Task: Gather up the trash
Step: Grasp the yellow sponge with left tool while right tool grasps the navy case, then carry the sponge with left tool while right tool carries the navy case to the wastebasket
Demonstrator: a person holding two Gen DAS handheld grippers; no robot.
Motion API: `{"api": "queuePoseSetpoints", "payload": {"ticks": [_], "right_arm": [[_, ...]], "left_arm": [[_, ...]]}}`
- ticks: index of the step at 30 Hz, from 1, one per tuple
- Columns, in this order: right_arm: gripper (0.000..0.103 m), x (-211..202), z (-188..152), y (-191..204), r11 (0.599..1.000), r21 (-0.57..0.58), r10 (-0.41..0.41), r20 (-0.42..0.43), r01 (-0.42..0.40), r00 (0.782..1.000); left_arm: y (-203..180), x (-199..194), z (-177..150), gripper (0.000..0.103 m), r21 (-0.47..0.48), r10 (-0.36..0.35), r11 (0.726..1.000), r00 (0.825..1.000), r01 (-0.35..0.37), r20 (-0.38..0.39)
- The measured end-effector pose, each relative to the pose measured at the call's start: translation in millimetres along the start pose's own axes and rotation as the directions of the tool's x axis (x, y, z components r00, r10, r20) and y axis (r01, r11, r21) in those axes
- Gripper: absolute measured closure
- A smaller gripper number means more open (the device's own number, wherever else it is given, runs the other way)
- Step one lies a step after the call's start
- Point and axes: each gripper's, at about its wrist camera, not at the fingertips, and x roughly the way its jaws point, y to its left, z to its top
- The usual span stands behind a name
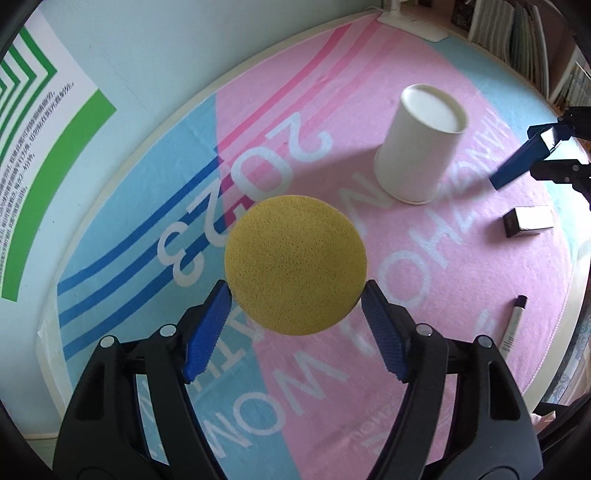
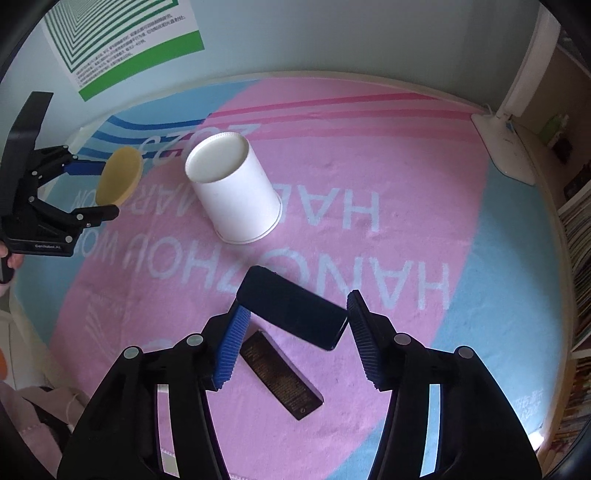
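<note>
My left gripper (image 1: 295, 291) is shut on a round yellow sponge (image 1: 295, 264) and holds it above the pink and blue mat; the sponge also shows in the right wrist view (image 2: 120, 181). A white paper cup (image 1: 421, 144) stands upside down on the mat, right of the sponge, and shows in the right wrist view (image 2: 234, 188) too. My right gripper (image 2: 295, 306) holds a dark blue rectangular block (image 2: 291, 308) between its pads, above the mat; the block shows in the left wrist view (image 1: 524, 157). A dark flat box (image 2: 280, 374) lies on the mat under it.
A purple-capped marker (image 1: 513, 323) lies at the mat's right edge. A small box (image 1: 528, 220) lies near it. A white lamp base (image 2: 506, 147) stands at the far right. Bookshelves (image 1: 517, 37) line the right side. A green striped poster (image 2: 122, 33) hangs on the wall.
</note>
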Motion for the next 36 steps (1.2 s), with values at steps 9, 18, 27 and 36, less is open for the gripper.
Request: {"api": "queuePoseSetpoints", "payload": {"ticks": [9,18,27,36], "right_arm": [[0.049,-46,-54,2,0.995,0.092,-0.05,0.063,0.044,0.997],[0.049,-83,-123,-6,0.967,0.241,-0.107,0.092,0.082,0.99],[0.049,-122,-201,-17,0.907,0.403,-0.18,0.103,0.124,0.978],[0.049,-150,-288,-20,0.806,0.568,-0.25,0.075,0.165,0.965]], "left_arm": [[-60,-33,-10,0.033,0.147,-0.029,0.989,0.998,0.021,0.053],[-135,-60,-22,0.033,0.297,-0.108,0.951,0.991,0.08,0.078],[-214,-77,-30,0.033,0.482,-0.193,0.866,0.978,0.132,0.079],[-303,-92,-51,0.033,0.661,-0.282,0.728,0.958,0.184,0.043]]}}
